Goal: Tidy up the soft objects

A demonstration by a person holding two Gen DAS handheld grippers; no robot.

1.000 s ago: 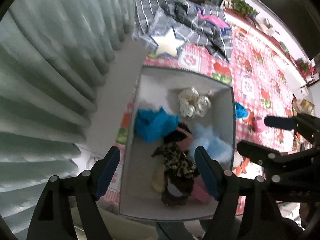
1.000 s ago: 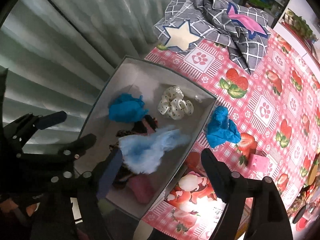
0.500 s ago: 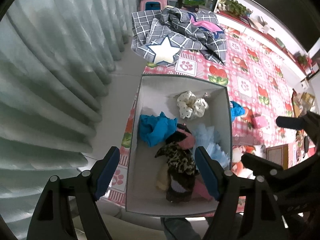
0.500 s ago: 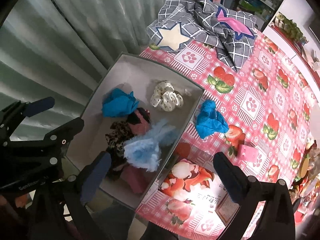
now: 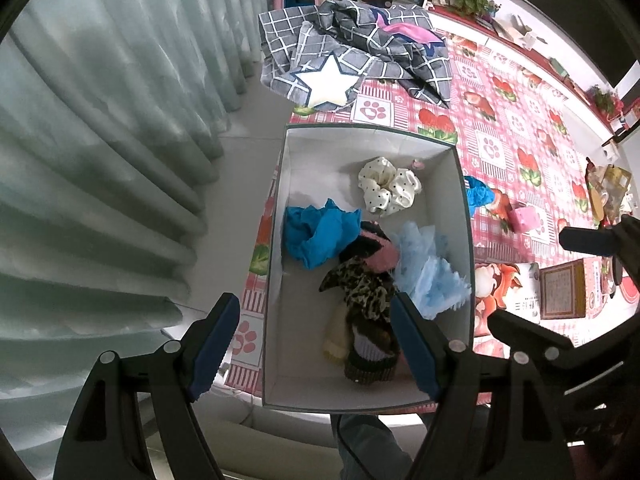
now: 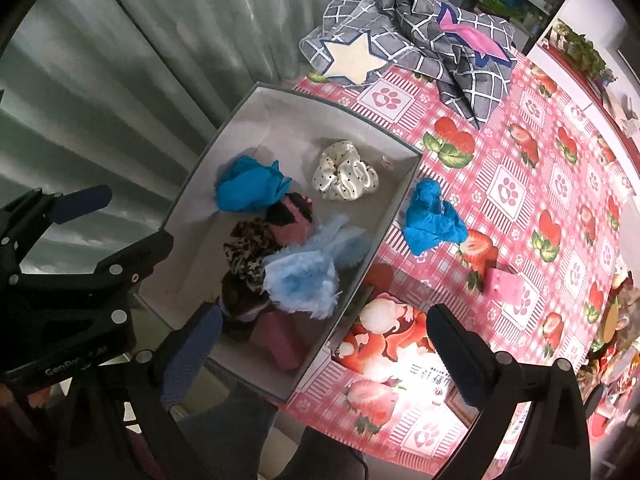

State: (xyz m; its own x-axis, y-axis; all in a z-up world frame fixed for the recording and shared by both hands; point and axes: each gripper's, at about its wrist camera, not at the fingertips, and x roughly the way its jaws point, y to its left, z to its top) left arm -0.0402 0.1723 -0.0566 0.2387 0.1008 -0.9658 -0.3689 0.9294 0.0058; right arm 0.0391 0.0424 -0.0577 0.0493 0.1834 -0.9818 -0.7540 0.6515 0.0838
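A grey box [image 5: 276,216] [image 6: 404,184] sits at the table's left edge. It holds a blue cloth [image 5: 318,232] [image 6: 248,188], a white dotted scrunchie [image 5: 388,190] [image 6: 344,176], a light blue fluffy piece [image 5: 428,276] [image 6: 304,280], a leopard scrunchie [image 5: 360,288] [image 6: 246,252] and pink and dark pieces. A second blue cloth [image 6: 430,218] [image 5: 478,196] lies on the tablecloth just right of the box. My left gripper [image 5: 316,344] is open and empty above the box's near end. My right gripper [image 6: 320,356] is open and empty above the box's near right corner.
A grey checked cloth with a white star [image 5: 344,60] [image 6: 404,52] lies at the far end of the red strawberry tablecloth [image 6: 520,160]. A small pink box [image 6: 506,286] and a picture card [image 6: 384,332] lie right of the grey box. A curtain [image 5: 100,140] hangs left.
Both grippers have pulled back and up from the box, so more of the table shows. The right gripper's jaws have opened wider. The light blue piece stays in the box.
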